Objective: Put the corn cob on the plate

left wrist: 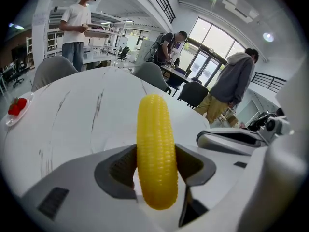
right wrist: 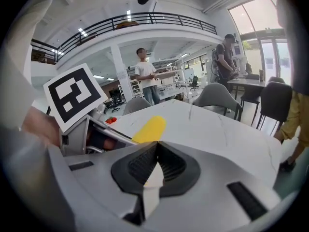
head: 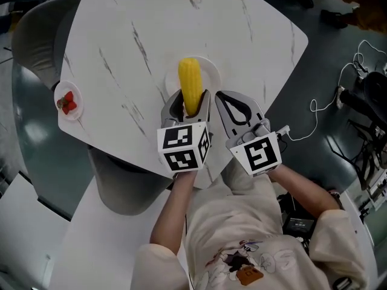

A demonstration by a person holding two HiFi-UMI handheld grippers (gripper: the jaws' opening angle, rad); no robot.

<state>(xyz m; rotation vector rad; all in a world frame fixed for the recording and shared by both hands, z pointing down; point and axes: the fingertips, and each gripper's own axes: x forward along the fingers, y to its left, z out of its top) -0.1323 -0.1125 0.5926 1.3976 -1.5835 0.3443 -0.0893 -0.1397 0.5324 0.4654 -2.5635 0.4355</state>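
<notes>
A yellow corn cob (head: 190, 84) sticks out forward from my left gripper (head: 190, 104), which is shut on its near end. In the left gripper view the cob (left wrist: 155, 153) stands between the two dark pads. The cob hangs over a small white plate (head: 213, 72) near the table's front edge; whether it touches the plate I cannot tell. My right gripper (head: 237, 104) sits just right of the left one, jaws shut with nothing between them. From the right gripper view the cob (right wrist: 149, 128) shows at left beyond the closed pads (right wrist: 166, 164).
The white marbled table (head: 139, 35) has a small dish of red strawberries (head: 68, 103) at its left edge. Grey chairs stand at the left and under the front edge. Cables lie on the floor at right. Several people stand in the background.
</notes>
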